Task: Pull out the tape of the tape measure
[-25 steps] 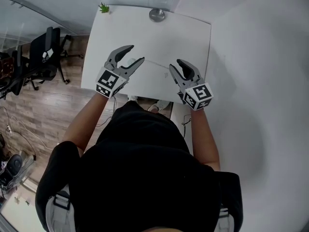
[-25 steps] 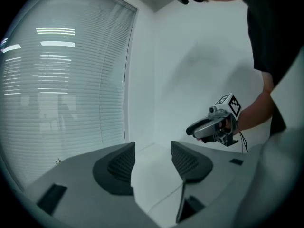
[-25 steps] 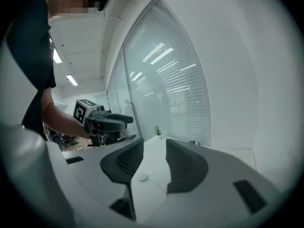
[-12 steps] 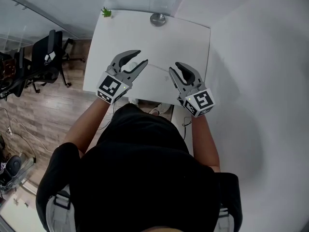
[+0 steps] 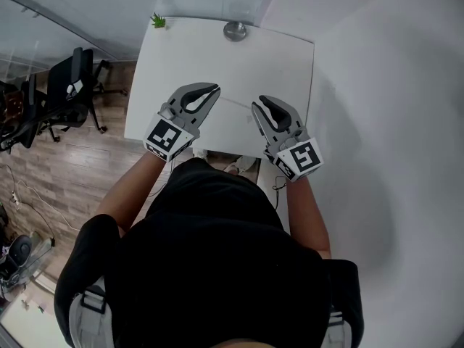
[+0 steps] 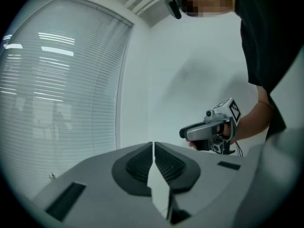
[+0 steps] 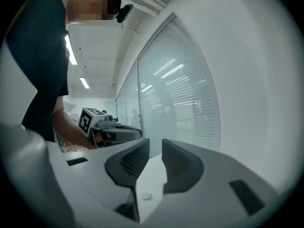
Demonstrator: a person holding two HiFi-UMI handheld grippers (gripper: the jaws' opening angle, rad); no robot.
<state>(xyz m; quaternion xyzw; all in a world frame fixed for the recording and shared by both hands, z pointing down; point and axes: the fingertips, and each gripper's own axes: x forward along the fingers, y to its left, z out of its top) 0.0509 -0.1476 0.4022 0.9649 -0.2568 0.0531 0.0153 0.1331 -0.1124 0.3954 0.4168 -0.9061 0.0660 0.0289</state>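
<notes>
grippers hovered over desk [image 5: 275, 56] mid frame, likely idle, tape measure unseen: left gripper [image 5: 214, 88] shut, empty; right gripper [image 5: 259, 104] just closing, slit left, empty.

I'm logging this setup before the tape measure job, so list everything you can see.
white rectangular table: one, white, centre of head view
small green plant: one, green, table's far left corner
round grey metal disc: one, grey, table's far edge
black office chairs: at least two, black, left of table
white slatted window blinds: one set, white, left gripper view's left
tape measure: none visible
person's black top: one, black, bottom centre
left gripper: one, grey, above table, jaws shut, empty
right gripper: one, grey, above table, jaws just been closing, gap remains, nothing between
</notes>
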